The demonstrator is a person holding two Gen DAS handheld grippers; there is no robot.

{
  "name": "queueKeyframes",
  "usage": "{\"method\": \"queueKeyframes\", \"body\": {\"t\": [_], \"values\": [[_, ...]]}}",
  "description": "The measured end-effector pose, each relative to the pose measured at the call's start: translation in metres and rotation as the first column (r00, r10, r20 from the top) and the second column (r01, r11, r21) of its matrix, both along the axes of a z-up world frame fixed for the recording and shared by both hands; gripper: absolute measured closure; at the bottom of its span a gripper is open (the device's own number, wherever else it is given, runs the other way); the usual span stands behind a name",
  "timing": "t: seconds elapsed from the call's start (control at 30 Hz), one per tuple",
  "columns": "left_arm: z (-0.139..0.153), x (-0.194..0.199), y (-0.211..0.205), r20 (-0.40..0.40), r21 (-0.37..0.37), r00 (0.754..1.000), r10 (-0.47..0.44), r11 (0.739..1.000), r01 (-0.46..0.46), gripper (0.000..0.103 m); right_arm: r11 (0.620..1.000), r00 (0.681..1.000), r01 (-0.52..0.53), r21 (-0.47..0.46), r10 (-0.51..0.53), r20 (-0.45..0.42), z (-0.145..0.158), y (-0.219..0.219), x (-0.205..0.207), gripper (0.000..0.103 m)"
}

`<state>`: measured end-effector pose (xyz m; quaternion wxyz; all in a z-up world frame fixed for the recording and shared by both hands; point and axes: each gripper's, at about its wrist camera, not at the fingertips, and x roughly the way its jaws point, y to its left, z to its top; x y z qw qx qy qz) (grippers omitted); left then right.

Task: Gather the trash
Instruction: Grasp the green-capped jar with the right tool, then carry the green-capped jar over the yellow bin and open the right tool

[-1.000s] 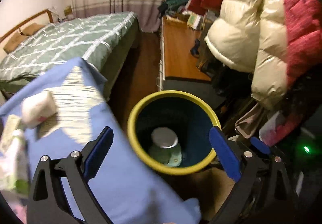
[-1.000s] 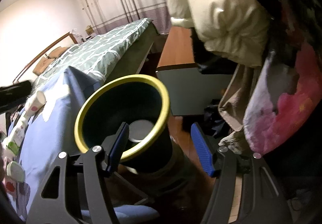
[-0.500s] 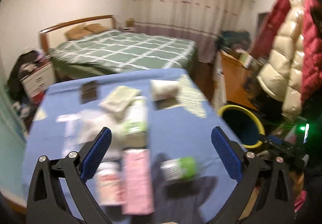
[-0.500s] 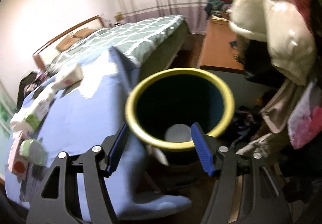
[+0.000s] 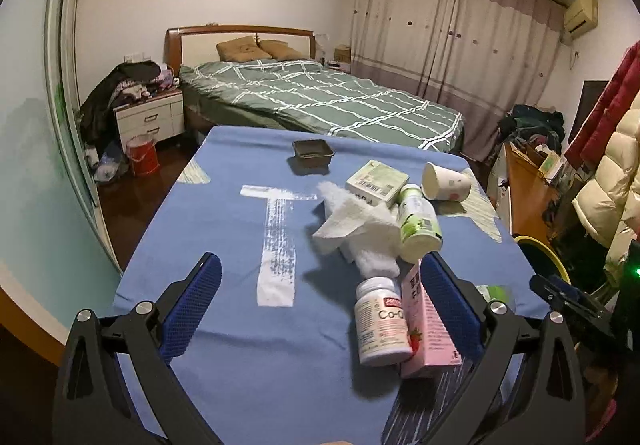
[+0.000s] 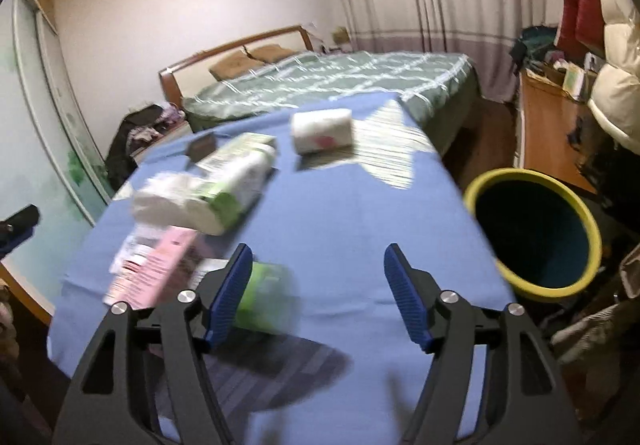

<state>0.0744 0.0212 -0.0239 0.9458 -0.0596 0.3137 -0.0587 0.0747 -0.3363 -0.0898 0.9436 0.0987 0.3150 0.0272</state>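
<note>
Trash lies on a table with a blue cloth (image 5: 224,245): a crumpled white tissue (image 5: 356,225), a green-labelled bottle (image 5: 418,221), a white pill bottle (image 5: 380,321), a pink carton (image 5: 426,329), a small box (image 5: 376,181), a tipped paper cup (image 5: 446,181) and a dark tray (image 5: 313,153). My left gripper (image 5: 316,309) is open and empty above the near table edge. My right gripper (image 6: 318,295) is open and empty over the cloth, with a green bottle (image 6: 266,299) by its left finger. The yellow-rimmed bin (image 6: 536,233) stands off the table's right side.
A bed with a green checked cover (image 5: 320,101) stands beyond the table. A nightstand piled with clothes (image 5: 148,117) and a red bucket (image 5: 142,155) are at the left. A wooden desk (image 6: 552,133) and hanging coats (image 5: 612,165) are at the right.
Both grippers have swung left from over the bin to over the table. The bin has moved to the right edge of both views. Both grippers stay open and empty.
</note>
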Motion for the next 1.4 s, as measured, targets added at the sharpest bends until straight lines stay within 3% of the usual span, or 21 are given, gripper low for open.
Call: {"method": "queueKeyframes", "body": {"t": [0.4,0.77,0.83,1.07,1.4], "values": [[-0.016,0.006,-0.016,-0.032,-0.011,0.999,-0.025,1.000,0.025,0.005,0.998,0.998,-0.050,-0.031,0.049,-0.045,-0.026,0.053,0.015,0.028],[-0.023,0.009,-0.030,-0.046,-0.009,0.997,-0.058,0.998,0.058,0.005,0.994,0.996,-0.044,-0.100,0.035,-0.084,-0.046,0.067,0.024,0.028],[-0.024,0.009,-0.031,-0.048,-0.009,0.997,-0.060,0.998,0.059,0.005,0.993,0.996,-0.043,-0.109,0.034,-0.081,-0.047,0.068,0.024,0.033],[-0.028,0.010,-0.034,-0.055,-0.006,0.996,-0.063,0.998,0.063,0.005,0.994,0.998,-0.027,-0.101,0.021,-0.065,-0.043,0.056,0.024,0.033],[-0.034,0.015,-0.047,-0.075,0.008,0.994,-0.078,0.997,0.079,0.005,0.990,0.991,0.121,-0.074,-0.125,-0.054,-0.035,-0.014,0.029,0.033]]}}
